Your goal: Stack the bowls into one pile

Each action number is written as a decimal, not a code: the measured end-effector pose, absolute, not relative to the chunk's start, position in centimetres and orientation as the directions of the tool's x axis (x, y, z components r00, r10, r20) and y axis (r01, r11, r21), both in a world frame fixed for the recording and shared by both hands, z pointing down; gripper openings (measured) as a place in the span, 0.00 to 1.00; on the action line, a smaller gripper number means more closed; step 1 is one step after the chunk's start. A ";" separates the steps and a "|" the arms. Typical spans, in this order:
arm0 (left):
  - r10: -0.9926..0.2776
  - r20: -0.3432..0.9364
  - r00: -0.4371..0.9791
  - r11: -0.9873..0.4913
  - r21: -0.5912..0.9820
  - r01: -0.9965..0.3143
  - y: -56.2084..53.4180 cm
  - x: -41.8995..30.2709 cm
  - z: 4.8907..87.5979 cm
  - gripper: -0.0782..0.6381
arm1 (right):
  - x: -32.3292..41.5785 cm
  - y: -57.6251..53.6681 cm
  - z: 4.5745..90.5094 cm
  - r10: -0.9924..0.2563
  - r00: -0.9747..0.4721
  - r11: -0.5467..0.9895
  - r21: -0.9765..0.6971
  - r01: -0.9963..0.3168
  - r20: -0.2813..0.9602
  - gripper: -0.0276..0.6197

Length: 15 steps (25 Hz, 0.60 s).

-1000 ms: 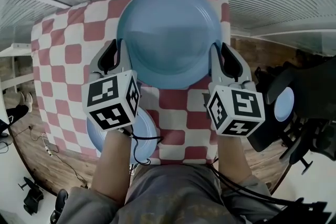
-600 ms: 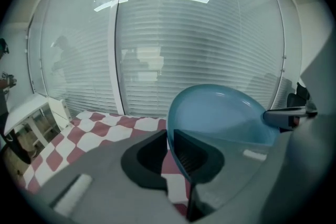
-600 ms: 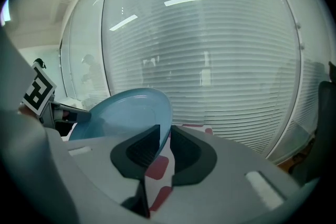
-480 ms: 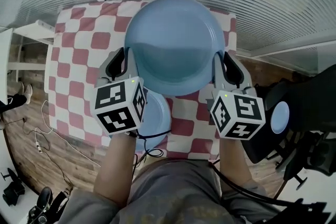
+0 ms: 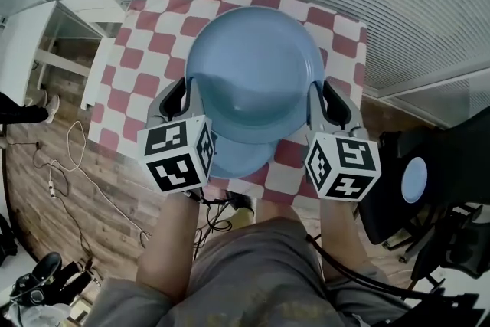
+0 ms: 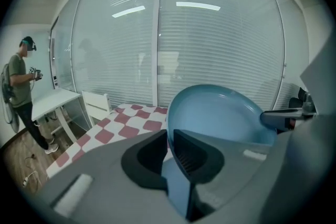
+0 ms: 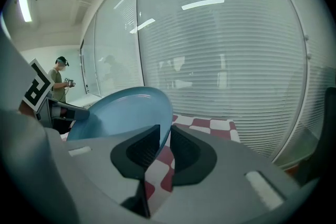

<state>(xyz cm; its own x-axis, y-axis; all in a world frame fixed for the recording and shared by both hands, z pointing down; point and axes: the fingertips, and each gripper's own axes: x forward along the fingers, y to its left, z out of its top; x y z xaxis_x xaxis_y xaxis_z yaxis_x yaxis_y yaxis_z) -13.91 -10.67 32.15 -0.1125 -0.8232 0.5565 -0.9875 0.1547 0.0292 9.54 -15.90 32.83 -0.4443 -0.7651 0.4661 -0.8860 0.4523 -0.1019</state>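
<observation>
1. Two blue bowls: the large bowl [image 5: 256, 69] hangs mid-frame above the checked counter [image 5: 337, 27]. The small bowl [image 5: 239, 158] sits under its lower edge.
2. My left hand-held gripper [image 5: 182, 93] pinches its left rim, my right hand-held gripper [image 5: 325, 97] its right rim.
3. Both point forward and down, side by side, and the small bowl lies between them, slightly left.

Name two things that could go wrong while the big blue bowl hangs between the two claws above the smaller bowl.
1. The left claw and right claw each pinch only the thin rim of the big bowl, on opposite sides. If either slips or the hands drift apart, it may tip or drop.
2. The big bowl hides much of the smaller bowl, which sits near the table's near edge. A blind, off-centre landing could shove it off.
</observation>
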 end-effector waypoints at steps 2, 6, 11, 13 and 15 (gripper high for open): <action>-0.818 0.561 -0.126 0.171 0.027 -0.985 -8.6 -14.5 32.3 0.17 | 8.8 -14.3 33.0 -0.755 -0.459 0.469 -0.103 -0.877 0.469 0.18; -0.805 0.576 -0.143 0.194 0.028 -0.981 -5.3 -15.4 32.9 0.17 | 7.7 -11.7 33.4 -0.738 -0.478 0.494 -0.102 -0.864 0.477 0.18; -0.783 0.603 -0.154 0.216 0.031 -0.976 -2.3 -15.9 34.6 0.17 | 6.9 -9.6 34.7 -0.711 -0.495 0.517 -0.106 -0.849 0.499 0.18; -0.774 0.612 -0.160 0.227 0.032 -0.973 -1.3 -16.2 35.3 0.17 | 6.5 -8.9 35.4 -0.699 -0.503 0.526 -0.111 -0.843 0.508 0.18; -0.762 0.626 -0.166 0.239 0.033 -0.971 -0.3 -16.5 36.2 0.17 | 6.1 -8.1 36.2 -0.685 -0.510 0.535 -0.116 -0.837 0.521 0.18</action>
